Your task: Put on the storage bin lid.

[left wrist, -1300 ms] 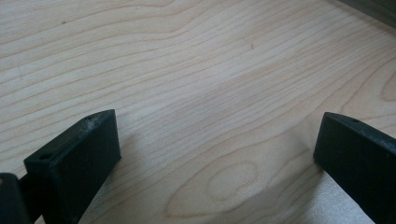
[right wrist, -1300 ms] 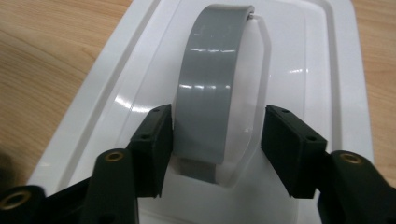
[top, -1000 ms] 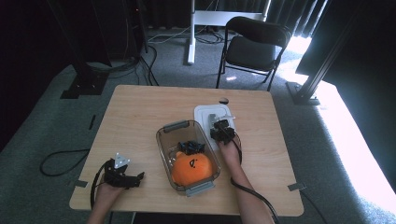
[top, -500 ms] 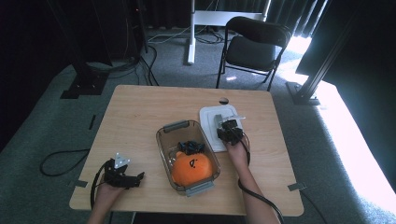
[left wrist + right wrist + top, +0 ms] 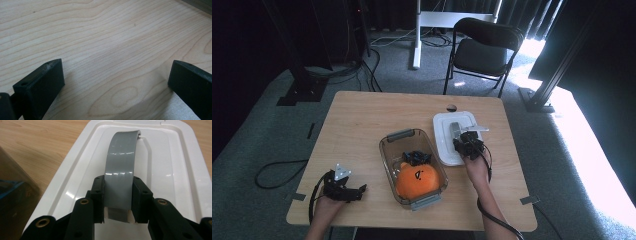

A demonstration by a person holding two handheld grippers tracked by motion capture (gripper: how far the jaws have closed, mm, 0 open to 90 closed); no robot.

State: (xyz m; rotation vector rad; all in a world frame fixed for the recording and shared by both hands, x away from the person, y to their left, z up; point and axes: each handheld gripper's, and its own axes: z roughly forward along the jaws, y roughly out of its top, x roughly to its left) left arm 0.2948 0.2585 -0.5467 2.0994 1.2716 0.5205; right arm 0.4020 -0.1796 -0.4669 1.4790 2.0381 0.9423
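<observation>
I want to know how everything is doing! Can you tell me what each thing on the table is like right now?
Clear box: open, lid off.
Orange plush toy: lying inside the box.
White lid: beside the box, held by its grey handle.
Right tongs: shut on the handle.
Left tongs: open, holding nothing, over bare table.

On the wooden table (image 5: 362, 125) there is one clear plastic bin (image 5: 388, 150), one white lid (image 5: 443, 130) with one grey handle (image 5: 121, 170), one orange plush toy (image 5: 417, 181), one small dark blue item (image 5: 416, 157), and two black two-jaw grippers (image 5: 343, 189) (image 5: 468, 144); one black folding chair (image 5: 484, 50) stands beyond.
</observation>
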